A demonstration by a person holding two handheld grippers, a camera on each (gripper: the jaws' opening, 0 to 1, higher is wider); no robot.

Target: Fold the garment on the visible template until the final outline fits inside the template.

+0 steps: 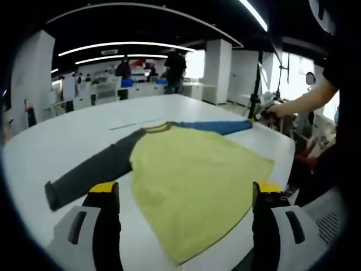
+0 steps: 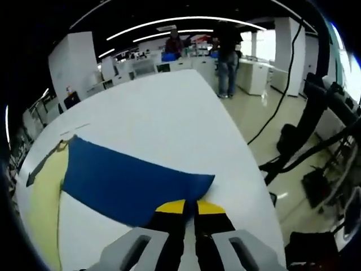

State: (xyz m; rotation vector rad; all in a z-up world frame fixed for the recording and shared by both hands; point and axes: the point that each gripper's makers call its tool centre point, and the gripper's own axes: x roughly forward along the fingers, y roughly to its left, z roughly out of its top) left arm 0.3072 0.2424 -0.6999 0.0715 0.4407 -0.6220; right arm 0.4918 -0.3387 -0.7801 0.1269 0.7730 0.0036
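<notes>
Right gripper (image 2: 190, 210) clamped on blue sleeve (image 2: 130, 180) cuff, seemingly for folding inward; left gripper (image 1: 183, 195) open, hovering over shirt (image 1: 197, 186) spread flat on table (image 1: 67, 141).

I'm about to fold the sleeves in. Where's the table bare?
Bare white table lies beyond the grey sleeve and past the collar. More runs behind the blue sleeve. It's tight at the blue cuff, pinched by the right gripper near the table edge.
</notes>
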